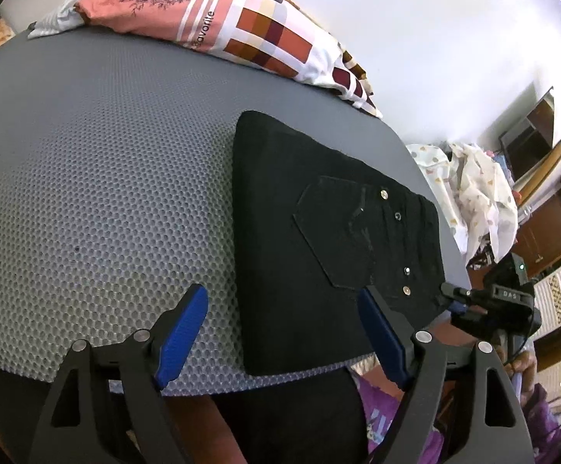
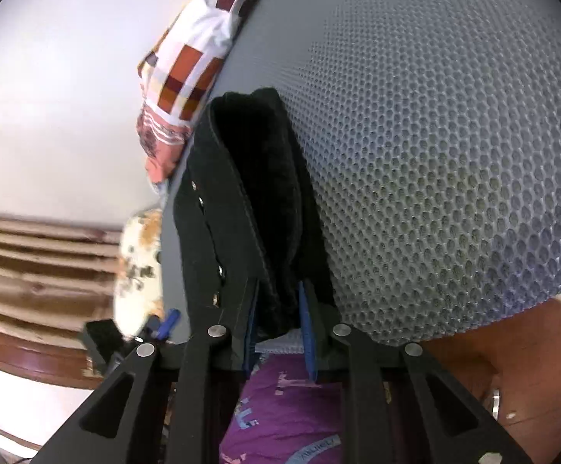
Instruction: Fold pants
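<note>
black pants (image 2: 257,208) pinched in right gripper (image 2: 278,317), left gripper (image 1: 280,332) spread

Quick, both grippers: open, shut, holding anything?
Left gripper: open, empty, jaws astride the near edge of the folded black pants.
Right gripper: shut on the pants' edge.

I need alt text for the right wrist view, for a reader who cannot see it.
The right gripper pinches the near edge of folded black pants lying on a grey honeycomb mat. A checked cloth lies at the mat's far edge.
</note>
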`<state>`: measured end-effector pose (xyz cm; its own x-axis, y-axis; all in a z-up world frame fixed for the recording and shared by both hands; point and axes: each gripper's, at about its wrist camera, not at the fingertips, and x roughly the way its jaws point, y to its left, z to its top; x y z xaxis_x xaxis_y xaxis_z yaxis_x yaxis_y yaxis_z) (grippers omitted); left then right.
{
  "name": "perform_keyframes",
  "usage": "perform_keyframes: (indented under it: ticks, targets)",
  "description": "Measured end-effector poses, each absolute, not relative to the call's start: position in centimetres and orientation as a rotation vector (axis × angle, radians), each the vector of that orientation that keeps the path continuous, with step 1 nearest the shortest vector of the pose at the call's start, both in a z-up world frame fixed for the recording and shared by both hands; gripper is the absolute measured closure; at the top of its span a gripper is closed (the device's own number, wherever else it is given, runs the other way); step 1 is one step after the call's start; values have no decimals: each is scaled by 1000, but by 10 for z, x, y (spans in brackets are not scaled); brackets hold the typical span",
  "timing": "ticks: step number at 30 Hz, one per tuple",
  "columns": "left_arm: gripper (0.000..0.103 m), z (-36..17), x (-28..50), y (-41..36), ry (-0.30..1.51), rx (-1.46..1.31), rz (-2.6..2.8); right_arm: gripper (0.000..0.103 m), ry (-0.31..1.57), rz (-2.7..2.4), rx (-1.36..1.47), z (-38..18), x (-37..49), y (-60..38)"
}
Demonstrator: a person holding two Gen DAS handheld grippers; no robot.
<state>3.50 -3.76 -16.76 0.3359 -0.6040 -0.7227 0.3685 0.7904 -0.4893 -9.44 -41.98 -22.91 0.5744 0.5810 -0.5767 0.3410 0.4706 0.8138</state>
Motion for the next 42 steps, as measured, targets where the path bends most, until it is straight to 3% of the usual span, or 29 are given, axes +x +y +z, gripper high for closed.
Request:
perform_keyframes:
  ticks: [6, 11, 14, 17, 22, 24, 25, 28, 33, 37, 42]
  targets:
    - [23, -158, 32, -45, 1004, -203, -656, 72, 1003, 161, 1005, -212, -87, -413]
    - [23, -156, 29, -46, 989, -172, -658, 54, 991, 126, 905, -201, -68, -408]
    - [23, -156, 28, -47, 987, -159, -659, 52, 983, 89, 827, -196, -51, -407]
    - [23, -157, 27, -47, 991, -155, -660, 44, 973, 79, 779, -192, -29, -409]
    - [23, -156, 28, -45, 988, -156, -655, 44, 939, 100, 763, -188, 10, -418]
    - [23, -157, 29, -44, 992, -158, -650, 67, 945, 102, 737, -187, 20, -416]
    - [23, -158, 29, -43, 993, -160, -647, 86, 946, 104, 734, -186, 23, -415]
    - [23, -160, 29, -41, 995, -167, -641, 89, 886, 110, 692, -175, 21, -407]
    - [23, -168, 30, -42, 1027, -178, -636, 90, 882, 122, 788, -202, 16, -416]
    - [23, -167, 31, -43, 1020, -176, -635, 68, 878, 158, 957, -213, 9, -431]
    - [23, -165, 33, -39, 1005, -192, -629, 65, 801, 91, 998, -197, -23, -448]
